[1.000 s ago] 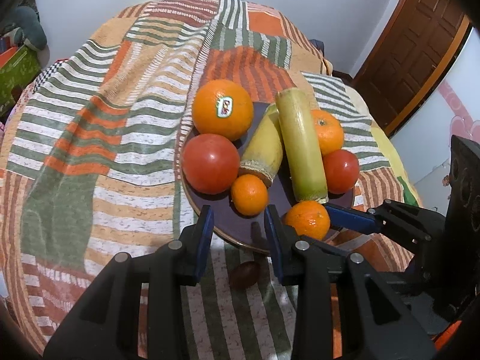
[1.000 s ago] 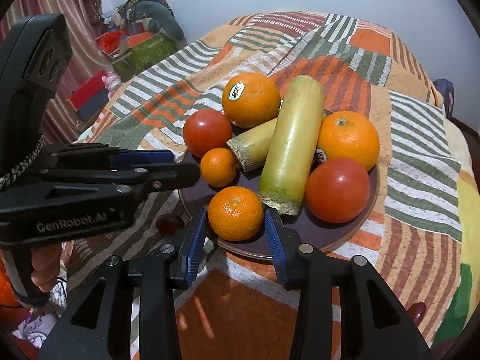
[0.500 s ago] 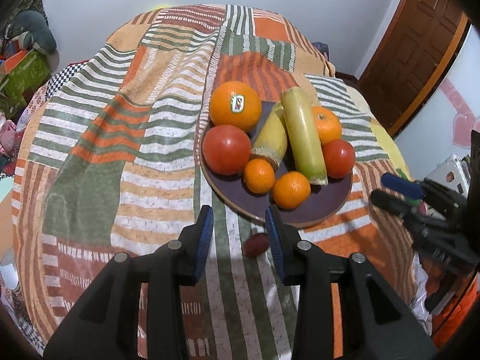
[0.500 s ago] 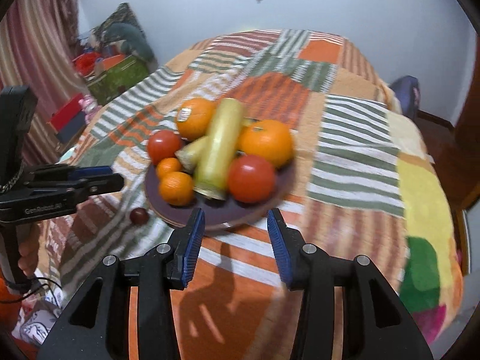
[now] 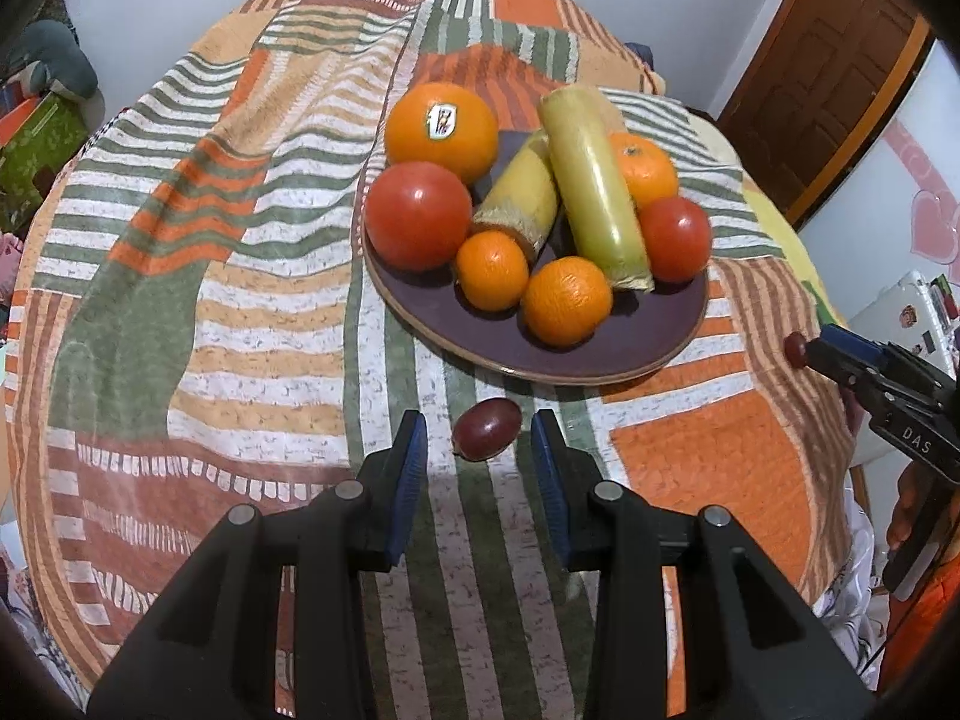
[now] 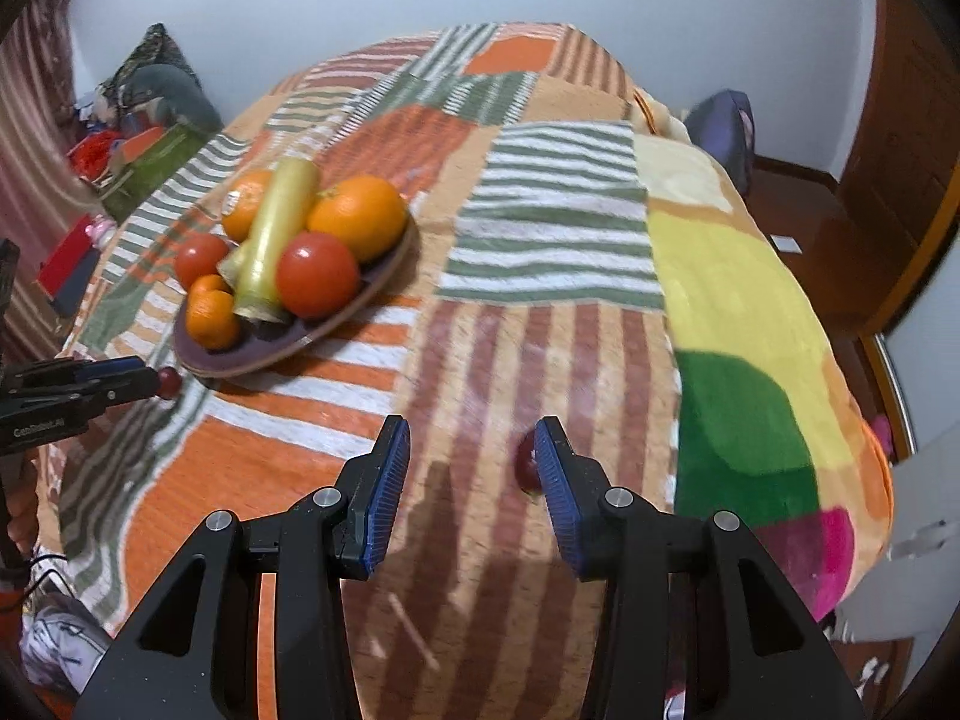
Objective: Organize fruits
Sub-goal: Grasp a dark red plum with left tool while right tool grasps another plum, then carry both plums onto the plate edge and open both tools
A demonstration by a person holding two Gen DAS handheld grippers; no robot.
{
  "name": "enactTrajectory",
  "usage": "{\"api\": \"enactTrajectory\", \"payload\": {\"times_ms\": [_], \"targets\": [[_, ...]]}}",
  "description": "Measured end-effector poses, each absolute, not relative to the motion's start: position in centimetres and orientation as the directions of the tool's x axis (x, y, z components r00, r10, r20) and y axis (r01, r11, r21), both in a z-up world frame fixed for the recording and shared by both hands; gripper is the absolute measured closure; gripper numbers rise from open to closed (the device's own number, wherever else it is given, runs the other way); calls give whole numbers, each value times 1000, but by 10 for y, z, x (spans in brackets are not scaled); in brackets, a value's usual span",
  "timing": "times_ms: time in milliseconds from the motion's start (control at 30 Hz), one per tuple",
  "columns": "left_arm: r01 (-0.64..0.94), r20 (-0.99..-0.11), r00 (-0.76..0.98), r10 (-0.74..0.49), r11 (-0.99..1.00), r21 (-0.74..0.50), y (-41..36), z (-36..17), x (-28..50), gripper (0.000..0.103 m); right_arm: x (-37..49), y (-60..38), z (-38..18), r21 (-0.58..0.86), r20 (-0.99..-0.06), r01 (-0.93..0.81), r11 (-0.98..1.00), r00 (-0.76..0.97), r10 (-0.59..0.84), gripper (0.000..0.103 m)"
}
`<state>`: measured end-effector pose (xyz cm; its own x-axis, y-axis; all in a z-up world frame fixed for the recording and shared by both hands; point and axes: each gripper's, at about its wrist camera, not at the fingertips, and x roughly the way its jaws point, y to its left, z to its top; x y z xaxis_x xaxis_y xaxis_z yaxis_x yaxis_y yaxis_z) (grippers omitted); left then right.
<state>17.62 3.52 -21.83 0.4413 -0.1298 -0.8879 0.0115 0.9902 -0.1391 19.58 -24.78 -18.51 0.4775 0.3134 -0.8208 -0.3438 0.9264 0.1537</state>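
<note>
Swinging away from the plate (image 6: 354,306), the right gripper (image 6: 471,468) now hangs over bare blanket (image 6: 288,456), jaws apart, a grape (image 6: 527,465) beside its right pad. Left gripper (image 5: 479,450) straddles another grape (image 5: 486,428), jaws apart, untouching, near the plate.

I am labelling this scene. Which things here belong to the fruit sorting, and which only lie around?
Job:
- plate of oranges, tomatoes, cane pieces
- grape near left gripper
- grape near right gripper

Lying about:
- green box
- door
- blanket
</note>
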Motion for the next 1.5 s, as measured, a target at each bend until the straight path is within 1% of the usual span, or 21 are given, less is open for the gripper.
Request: {"api": "enactTrajectory", "payload": {"times_ms": [400,467,500,567,600,667,767,1000,1133,1333,1500], "targets": [[32,-894,424,-147,989,-147,31,-229,180,66,202,-261,-211,159,-844,-306,939,451,289,64],[33,-892,427,-150,988,-150,30,-230,181,66,201,-261,-211,143,-843,-309,940,460,279,72],[35,-891,427,-154,987,-155,30,-230,181,66,202,-260,-211,141,-843,-311,940,460,278,74],[36,-891,427,-156,987,-156,30,-231,182,68,202,-261,-210,135,-841,-314,940,465,277,81],[34,-890,428,-158,987,-159,31,-231,183,68,202,-261,-210,134,-841,-315,940,466,276,82],[28,-889,430,-158,986,-162,33,-232,184,73,202,-262,-209,137,-839,-315,939,468,279,85],[22,-889,432,-154,987,-160,36,-232,184,79,203,-261,-207,144,-834,-319,937,471,288,85],[17,-883,442,-159,985,-169,39,-227,181,79,203,-253,-198,147,-818,-341,929,486,308,85],[18,-869,470,-156,986,-167,41,-214,179,79,204,-248,-189,154,-803,-358,921,497,327,85],[32,-837,526,-154,986,-162,42,-191,183,79,206,-227,-168,166,-759,-421,892,523,388,85],[46,-823,547,-155,987,-155,38,-183,190,79,209,-200,-155,179,-723,-490,853,523,452,85]]}}
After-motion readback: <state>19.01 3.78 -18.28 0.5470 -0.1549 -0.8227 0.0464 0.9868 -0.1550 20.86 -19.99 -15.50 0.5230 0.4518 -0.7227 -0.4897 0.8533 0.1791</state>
